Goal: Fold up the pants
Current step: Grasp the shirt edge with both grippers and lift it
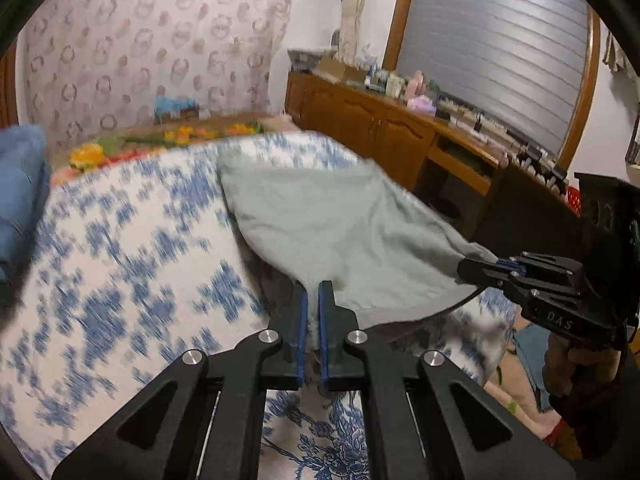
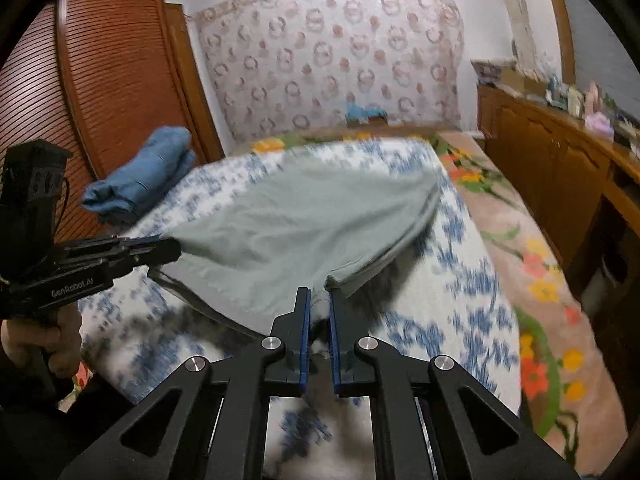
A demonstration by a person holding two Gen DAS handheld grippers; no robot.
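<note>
Pale grey-green pants (image 1: pixel 332 216) hang stretched between my two grippers above the bed; they also show in the right wrist view (image 2: pixel 304 220). My left gripper (image 1: pixel 314 292) is shut on the near edge of the cloth and appears in the right wrist view at the left (image 2: pixel 172 250). My right gripper (image 2: pixel 319 298) is shut on the other near corner and appears in the left wrist view at the right (image 1: pixel 466 270). The far end of the pants trails on the bed. Both views are motion-blurred.
A bed with a white-and-blue floral sheet (image 1: pixel 120 248) lies below. A folded blue garment (image 2: pixel 140 180) sits at the bed's left by a wooden slatted door (image 2: pixel 100 80). A cluttered wooden sideboard (image 1: pixel 380 128) runs along the right.
</note>
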